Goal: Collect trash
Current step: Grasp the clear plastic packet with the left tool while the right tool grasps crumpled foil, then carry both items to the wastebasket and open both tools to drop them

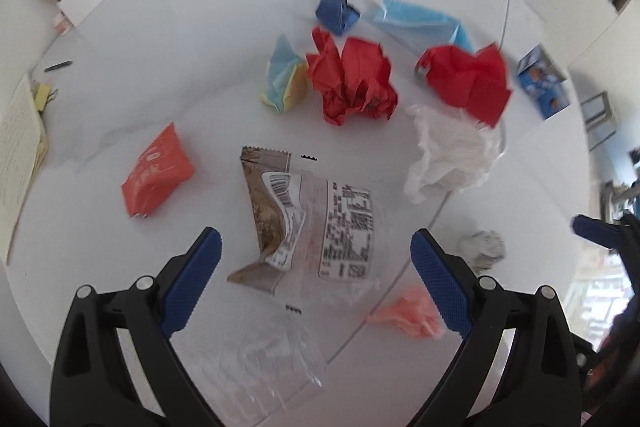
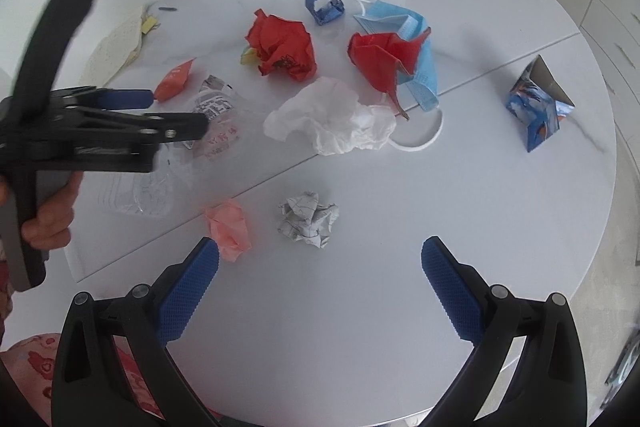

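left gripper (image 1: pixel 316 251): jaws spread wide, straddling flat brown-and-clear printed snack wrapper (image 1: pixel 308 223), apparently lining up a pinch. right gripper (image 2: pixel 320 263): jaws equally wide, empty, crumpled grey-white paper ball (image 2: pixel 308 219) at 12 o'clock. round white worktop (image 2: pixel 480 187) scattered with trash.
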`<state>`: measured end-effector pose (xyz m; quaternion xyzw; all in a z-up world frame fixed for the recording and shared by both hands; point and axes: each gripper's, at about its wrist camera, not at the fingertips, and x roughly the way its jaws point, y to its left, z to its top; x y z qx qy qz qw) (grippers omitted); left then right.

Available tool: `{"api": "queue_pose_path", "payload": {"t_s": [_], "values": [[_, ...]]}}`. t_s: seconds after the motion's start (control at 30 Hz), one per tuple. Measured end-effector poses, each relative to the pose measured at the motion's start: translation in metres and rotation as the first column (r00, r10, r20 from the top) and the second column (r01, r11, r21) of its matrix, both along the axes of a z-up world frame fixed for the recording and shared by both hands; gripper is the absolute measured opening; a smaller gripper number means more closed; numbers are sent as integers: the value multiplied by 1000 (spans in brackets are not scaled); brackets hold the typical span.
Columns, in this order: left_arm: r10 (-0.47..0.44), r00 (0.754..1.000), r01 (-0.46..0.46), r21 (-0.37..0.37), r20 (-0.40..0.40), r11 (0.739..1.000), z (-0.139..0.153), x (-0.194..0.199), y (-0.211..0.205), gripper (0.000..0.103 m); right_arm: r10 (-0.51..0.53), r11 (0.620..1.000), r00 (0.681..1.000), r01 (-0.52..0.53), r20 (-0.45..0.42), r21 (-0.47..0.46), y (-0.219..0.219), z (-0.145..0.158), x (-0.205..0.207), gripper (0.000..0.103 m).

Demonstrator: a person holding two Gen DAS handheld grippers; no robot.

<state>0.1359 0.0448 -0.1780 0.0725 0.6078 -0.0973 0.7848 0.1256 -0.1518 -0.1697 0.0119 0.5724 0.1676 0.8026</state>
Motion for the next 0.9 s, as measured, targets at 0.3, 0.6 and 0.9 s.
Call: {"api": "queue_pose_path", "payload": {"t_s": [0.3,0.6,0.9], "values": [[-17,998,18,16,-57,1000,-16,23,0,38,-28,999,999,28,-33,19,8,-22,21,96],[16,1000,-17,-54,-8,998,14,16,24,36,27,999,995,-31,-100,-38,29,-46,36,47],[10,999,-5,-97,51,995,50,-22,15,36,-10,1000,999,11,-52,19,-10,-11,18,37]]}}
